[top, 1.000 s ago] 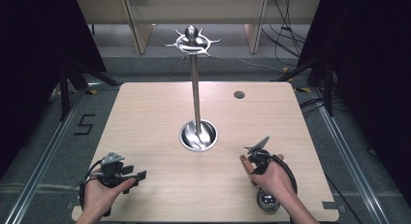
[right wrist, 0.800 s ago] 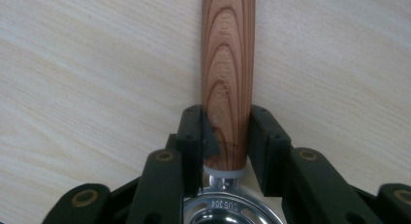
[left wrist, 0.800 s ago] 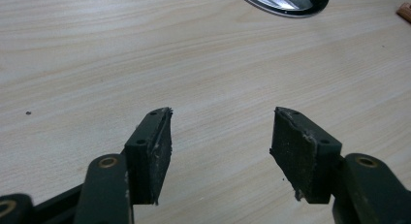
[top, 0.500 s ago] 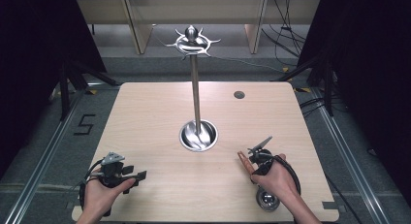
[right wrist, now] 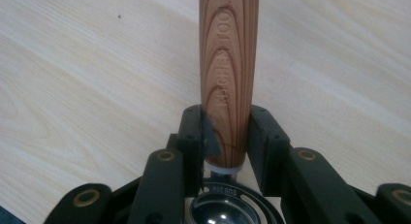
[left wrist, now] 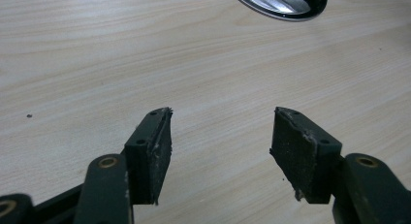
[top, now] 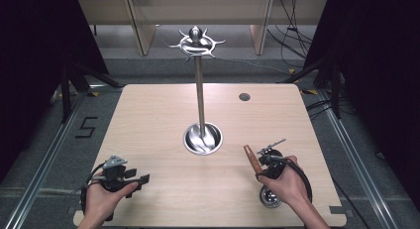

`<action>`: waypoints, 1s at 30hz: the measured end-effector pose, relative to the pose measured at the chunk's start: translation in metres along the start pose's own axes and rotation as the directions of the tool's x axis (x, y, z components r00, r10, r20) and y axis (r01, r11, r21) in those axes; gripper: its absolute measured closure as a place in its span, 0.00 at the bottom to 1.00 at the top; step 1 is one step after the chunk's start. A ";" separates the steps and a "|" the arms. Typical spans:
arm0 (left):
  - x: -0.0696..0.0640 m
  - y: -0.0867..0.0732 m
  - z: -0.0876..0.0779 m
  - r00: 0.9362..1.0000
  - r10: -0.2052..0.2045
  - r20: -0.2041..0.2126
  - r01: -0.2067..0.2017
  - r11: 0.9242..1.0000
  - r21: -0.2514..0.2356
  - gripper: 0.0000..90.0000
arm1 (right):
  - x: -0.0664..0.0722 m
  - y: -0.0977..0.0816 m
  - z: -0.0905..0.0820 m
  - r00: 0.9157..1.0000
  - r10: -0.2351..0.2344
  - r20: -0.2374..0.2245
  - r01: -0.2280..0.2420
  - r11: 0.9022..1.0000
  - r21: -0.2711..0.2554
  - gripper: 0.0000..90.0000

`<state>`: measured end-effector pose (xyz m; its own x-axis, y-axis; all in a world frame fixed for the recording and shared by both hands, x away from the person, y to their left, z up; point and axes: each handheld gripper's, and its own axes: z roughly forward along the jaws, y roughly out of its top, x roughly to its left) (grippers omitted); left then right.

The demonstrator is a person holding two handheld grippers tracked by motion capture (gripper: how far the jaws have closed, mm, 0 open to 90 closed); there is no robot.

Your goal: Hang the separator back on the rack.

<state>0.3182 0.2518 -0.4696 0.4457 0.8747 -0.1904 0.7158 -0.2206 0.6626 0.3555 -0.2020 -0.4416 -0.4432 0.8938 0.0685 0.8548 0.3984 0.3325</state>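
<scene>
Ladle [top: 253, 160], that's our best reading of it: a wooden handle with a shiny metal bowl [top: 270, 196] at the near end, down at the worktop's [top: 148, 115] five o'clock corner. We have the right tongs [top: 258, 165] clamped on the handle close to the metal collar; in the right gripper view the two black jaws press either side of the wood [right wrist: 228, 78]. Its long axis runs from the bowl at six o'clock up toward eleven, the free wooden tip tilting toward the stand.

That stand [top: 200, 97] is what matters: a tall steel post rising from a round base [top: 202, 138], crowned with hooks [top: 196, 40], lying at about ten o'clock from our right hand [top: 287, 184], which is clearly the nearer one. We judge the next move a lift and swing toward those hooks.

Our left tongs [top: 141, 179] rest at seven o'clock, jaws apart, nothing between them, base edge just ahead at one o'clock.
</scene>
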 end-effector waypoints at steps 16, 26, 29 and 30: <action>-0.001 0.000 0.000 1.000 -0.023 -0.005 0.023 0.999 -0.033 0.43 | 0.000 0.003 -0.016 0.995 -0.100 0.004 0.100 0.986 -0.130 0.78; -0.001 0.000 0.000 1.000 -0.029 -0.002 0.029 0.999 -0.041 0.43 | 0.001 0.004 -0.027 0.990 -0.141 -0.007 0.135 0.958 -0.252 0.78; -0.001 0.000 0.000 1.000 -0.030 -0.001 0.029 0.999 -0.039 0.43 | 0.001 0.005 -0.030 0.988 -0.157 -0.013 0.147 0.948 -0.283 0.78; -0.001 0.000 0.001 1.000 -0.029 -0.004 0.029 0.999 -0.045 0.43 | 0.002 0.005 -0.031 0.990 -0.139 -0.017 0.129 0.955 -0.268 0.78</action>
<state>0.3181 0.2508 -0.4700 0.4223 0.8826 -0.2066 0.7038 -0.1756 0.6883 0.3502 -0.2047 -0.4102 -0.5620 0.8263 0.0372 0.6866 0.4410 0.5780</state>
